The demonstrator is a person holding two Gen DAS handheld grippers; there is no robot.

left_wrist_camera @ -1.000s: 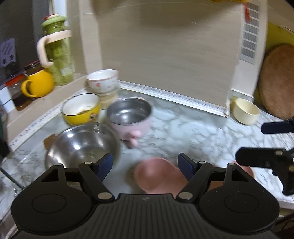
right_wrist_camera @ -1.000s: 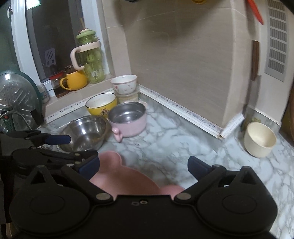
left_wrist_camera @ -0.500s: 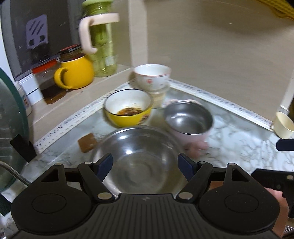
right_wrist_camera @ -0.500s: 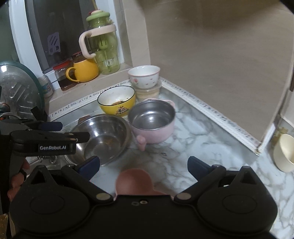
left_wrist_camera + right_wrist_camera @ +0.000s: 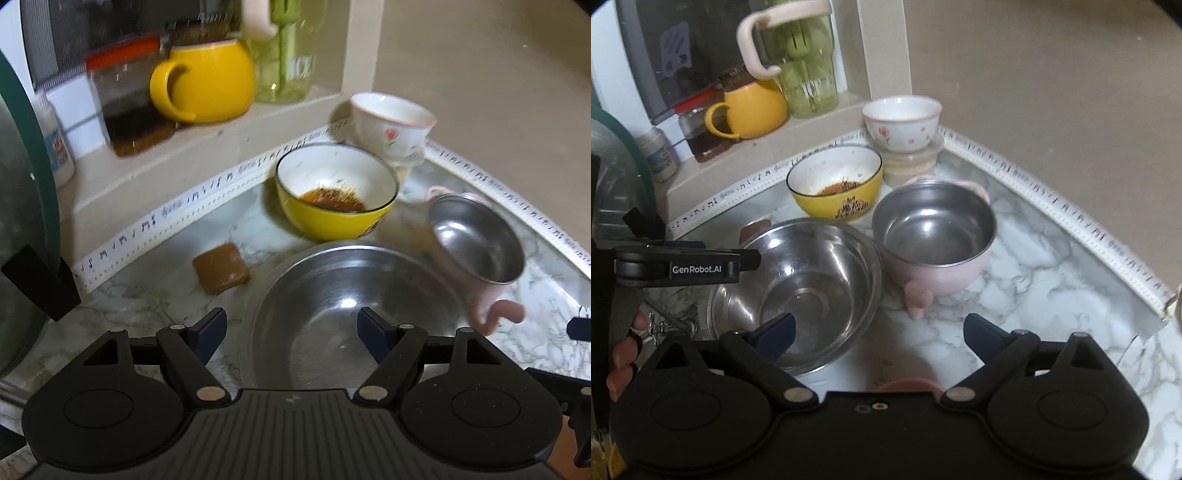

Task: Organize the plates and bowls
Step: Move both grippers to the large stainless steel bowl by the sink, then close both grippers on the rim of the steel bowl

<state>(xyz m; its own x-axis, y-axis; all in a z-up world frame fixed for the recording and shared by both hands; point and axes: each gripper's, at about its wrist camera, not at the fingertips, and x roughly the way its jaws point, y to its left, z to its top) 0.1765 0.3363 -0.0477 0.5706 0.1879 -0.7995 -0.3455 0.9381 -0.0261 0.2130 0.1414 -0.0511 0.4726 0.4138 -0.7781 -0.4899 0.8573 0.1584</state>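
Observation:
A large steel bowl [image 5: 351, 306] [image 5: 805, 284] sits on the marble counter. Behind it stands a yellow bowl [image 5: 334, 195] [image 5: 836, 184] with brown food residue. A pink steel-lined bowl with handles [image 5: 476, 243] [image 5: 934, 236] stands to its right. A white flowered bowl [image 5: 388, 123] [image 5: 901, 123] rests on a lidded plastic tub in the corner. My left gripper [image 5: 291, 330] is open and empty, over the steel bowl's near left rim. My right gripper [image 5: 879, 330] is open and empty, just short of the steel and pink bowls. A pink plate edge [image 5: 908, 384] shows below it.
A window ledge holds a yellow mug [image 5: 207, 81], a dark jar [image 5: 125, 103] and a green jug [image 5: 798, 62]. A brown pad [image 5: 221, 267] lies on the counter. A glass pot lid [image 5: 22, 221] stands at the left. Walls close the corner.
Both grippers have moved forward and left toward the bowls. The steel bowl now fills the left wrist view; the pink plate has slipped almost out of sight. Both stay open.

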